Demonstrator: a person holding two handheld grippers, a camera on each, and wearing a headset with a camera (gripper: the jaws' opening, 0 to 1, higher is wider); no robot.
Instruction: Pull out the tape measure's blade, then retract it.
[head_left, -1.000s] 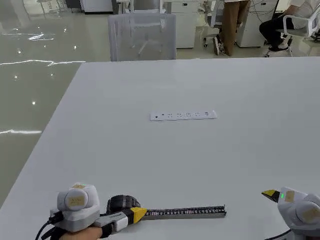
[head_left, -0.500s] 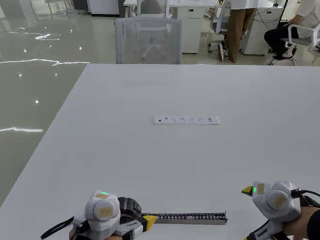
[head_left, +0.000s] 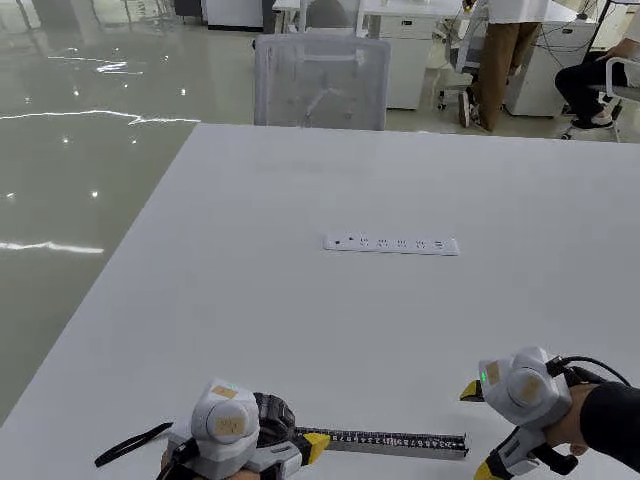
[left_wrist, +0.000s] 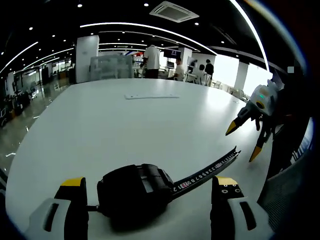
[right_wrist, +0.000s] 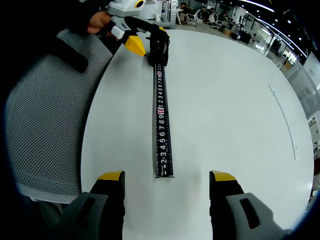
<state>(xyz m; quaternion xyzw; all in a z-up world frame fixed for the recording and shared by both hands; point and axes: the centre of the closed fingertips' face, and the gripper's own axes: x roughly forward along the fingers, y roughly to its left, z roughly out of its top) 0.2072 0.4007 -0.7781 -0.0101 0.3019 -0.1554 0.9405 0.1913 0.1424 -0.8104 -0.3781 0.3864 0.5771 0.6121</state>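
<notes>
1. While the blade (right_wrist: 163, 120) lies flat on the white table (head_left: 400, 180), part way out, its black case (left_wrist: 134, 192) sits on the person's left, close to the near edge.
2. L gripper (left_wrist: 150, 181): jaws wide open, one on each side of the case, w/ a gap on both sides. It grips nothing.
3. R gripper (right_wrist: 166, 176): jaws wide open too, nothing in them. The blade's tip lies just in front, between the jaws, not touching.
4. My guess: the blade is out, so next comes a pinch on the tip or letting it roll back in.
5. Risk: if R pulls the tip while L isn't tight on the case, the whole case may slide along.
6. Risk: the tip is thin & flat on the table, so the jaws may shut above it and miss, or scrape the top.
7. Risk: if the blade runs back all at once it may whip & kick the case, and the case could drop off the edge.
</notes>
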